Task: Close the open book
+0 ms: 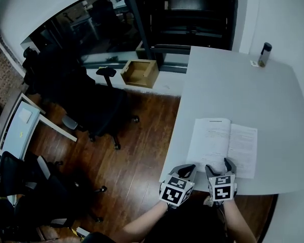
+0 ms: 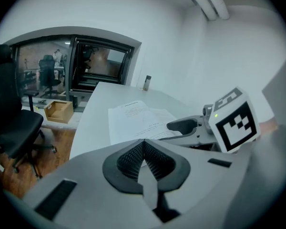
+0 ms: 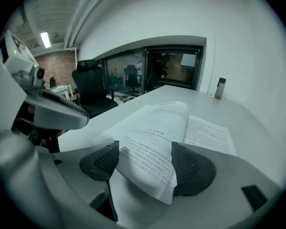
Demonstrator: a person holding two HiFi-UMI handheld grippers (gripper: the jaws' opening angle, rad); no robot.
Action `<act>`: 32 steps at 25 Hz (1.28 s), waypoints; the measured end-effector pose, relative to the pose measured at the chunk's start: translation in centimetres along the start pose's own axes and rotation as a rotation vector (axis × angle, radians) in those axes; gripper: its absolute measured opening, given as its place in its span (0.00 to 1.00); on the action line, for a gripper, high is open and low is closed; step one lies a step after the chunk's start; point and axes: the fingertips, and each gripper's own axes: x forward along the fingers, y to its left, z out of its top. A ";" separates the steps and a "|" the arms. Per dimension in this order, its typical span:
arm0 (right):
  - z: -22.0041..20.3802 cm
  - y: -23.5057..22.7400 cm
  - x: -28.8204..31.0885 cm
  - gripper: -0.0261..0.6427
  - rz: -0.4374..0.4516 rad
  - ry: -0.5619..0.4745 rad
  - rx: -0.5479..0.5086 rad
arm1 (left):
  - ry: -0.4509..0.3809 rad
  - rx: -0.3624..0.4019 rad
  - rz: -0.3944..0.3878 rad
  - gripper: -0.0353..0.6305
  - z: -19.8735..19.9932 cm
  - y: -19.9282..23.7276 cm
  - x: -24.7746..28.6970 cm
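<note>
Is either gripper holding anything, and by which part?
Nothing is held. The left gripper is shut and empty; the right gripper is open, the open book's near page edge between its jaws.

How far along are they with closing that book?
Nothing done yet: the book lies open on the table. In hand: the open right claw has a page corner between its pads, unpinched. The left claw is shut, empty. Left: grip and fold it closed.
</note>
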 end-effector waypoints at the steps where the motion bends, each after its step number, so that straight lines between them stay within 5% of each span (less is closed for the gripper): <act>1: 0.0 0.0 0.1 0.55 -0.013 0.005 -0.020 | 0.000 0.000 -0.009 0.06 0.1 0.1 0.0; 12: -1.3 -2.6 -1.0 0.37 -0.035 0.012 -0.018 | 0.010 -0.006 -0.022 0.06 0.1 -1.2 0.5; 23: -1.8 -4.5 -2.6 0.31 0.101 -0.024 0.179 | 0.028 -0.011 0.005 0.06 0.0 -2.5 1.8; 32: -1.8 -5.7 -3.5 0.26 0.106 -0.046 0.157 | 0.051 -0.022 0.013 0.06 -0.6 -3.0 2.7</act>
